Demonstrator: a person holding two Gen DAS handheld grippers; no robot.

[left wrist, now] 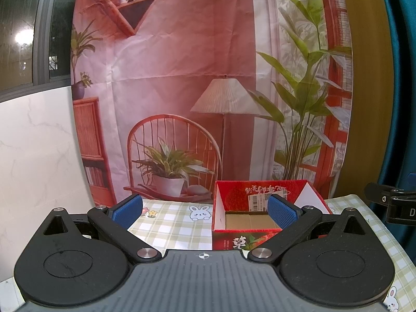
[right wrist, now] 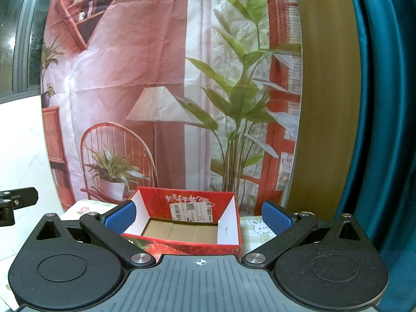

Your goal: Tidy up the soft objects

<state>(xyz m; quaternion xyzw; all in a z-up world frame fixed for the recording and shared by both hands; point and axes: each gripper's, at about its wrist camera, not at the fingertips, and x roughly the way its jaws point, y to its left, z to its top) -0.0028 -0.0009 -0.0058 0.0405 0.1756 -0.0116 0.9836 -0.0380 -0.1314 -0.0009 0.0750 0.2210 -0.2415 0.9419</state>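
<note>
- Left gripper fingers apart, empty, faces box.
- Right gripper fingers apart, empty, centred on box, likely the drop target.
- No soft objects visible; box bare.

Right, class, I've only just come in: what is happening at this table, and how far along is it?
A person holds a two-finger gripper in each hand over a checked tablecloth. The left gripper and right gripper are both open and hold nothing. Both face an open red cardboard box, whose visible brown floor is bare. No soft objects show in either view, so the sorting seems not to have started.
</note>
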